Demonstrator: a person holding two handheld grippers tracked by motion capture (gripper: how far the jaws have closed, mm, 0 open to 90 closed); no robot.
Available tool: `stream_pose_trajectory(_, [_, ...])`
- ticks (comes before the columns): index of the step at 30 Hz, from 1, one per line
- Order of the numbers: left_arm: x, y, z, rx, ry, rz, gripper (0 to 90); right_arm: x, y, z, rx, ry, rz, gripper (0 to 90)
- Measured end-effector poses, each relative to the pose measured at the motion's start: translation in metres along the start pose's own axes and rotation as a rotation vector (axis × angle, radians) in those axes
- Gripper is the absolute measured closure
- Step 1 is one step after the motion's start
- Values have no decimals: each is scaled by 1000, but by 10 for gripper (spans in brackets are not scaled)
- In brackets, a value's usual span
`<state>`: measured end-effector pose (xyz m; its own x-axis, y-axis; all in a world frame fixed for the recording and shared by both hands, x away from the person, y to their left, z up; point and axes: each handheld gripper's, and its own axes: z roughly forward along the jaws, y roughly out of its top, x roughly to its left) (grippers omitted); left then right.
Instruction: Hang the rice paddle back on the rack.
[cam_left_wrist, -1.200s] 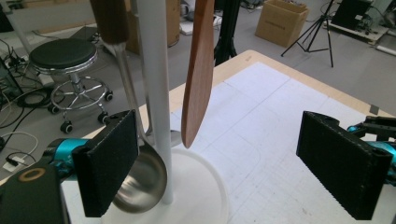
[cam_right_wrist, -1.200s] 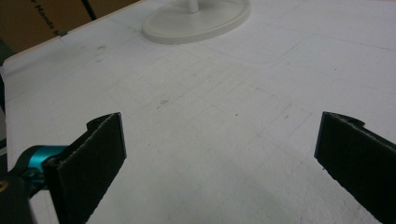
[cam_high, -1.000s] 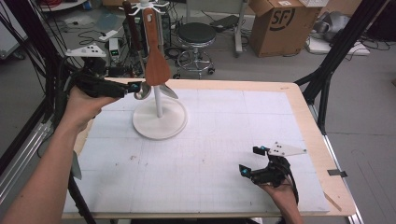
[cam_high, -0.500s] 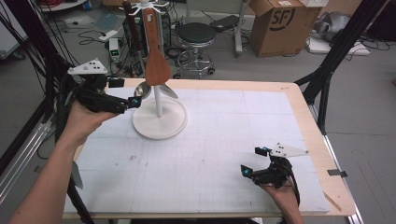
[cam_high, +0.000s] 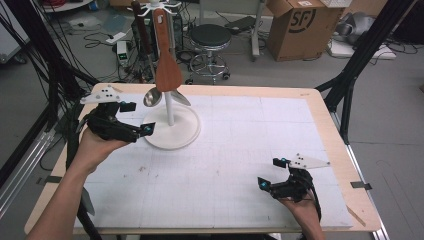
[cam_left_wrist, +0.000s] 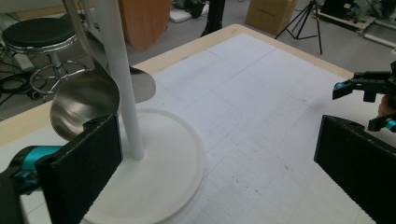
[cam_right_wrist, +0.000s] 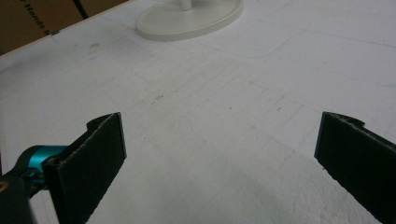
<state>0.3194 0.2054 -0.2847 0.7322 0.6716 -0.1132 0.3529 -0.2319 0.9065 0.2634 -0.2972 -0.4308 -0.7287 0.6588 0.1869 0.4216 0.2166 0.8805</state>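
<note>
Meanwhile, at a white-topped table (cam_high: 240, 150), a person's left gripper (cam_high: 142, 131) hovers with its jaws spread wide and empty, just beside the round base of a white utensil stand (cam_high: 172, 132). From the stand's hooks hang a wooden spatula (cam_high: 166, 55), a steel spoon (cam_high: 152, 97) and a second steel utensil (cam_high: 180, 97); the spoon's bowl, low beside the pole, is the piece nearest the open jaws. Seen from the left gripper view, that spoon (cam_left_wrist: 84, 100) sits just above and behind one jaw, with the white pole (cam_left_wrist: 122, 79) close alongside. The right gripper (cam_high: 272, 175) rests low over the mat near the person's edge, well apart from the stand, its jaws likewise wide and holding nothing.

The likeliest mishap, judging from this position, is a jaw catching the pole or base instead of the spoon, rocking the stand and setting the hanging pieces swinging. A polished, curved bowl could also slide out of a flat-padded grip. With the right gripper so far off, nothing is placed to steady the stand if it tips.
</note>
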Motion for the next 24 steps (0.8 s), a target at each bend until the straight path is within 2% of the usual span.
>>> stream_pose_trajectory(24, [-9, -48, -3, 6, 4, -6, 17, 1, 1, -2, -14, -6, 3, 11])
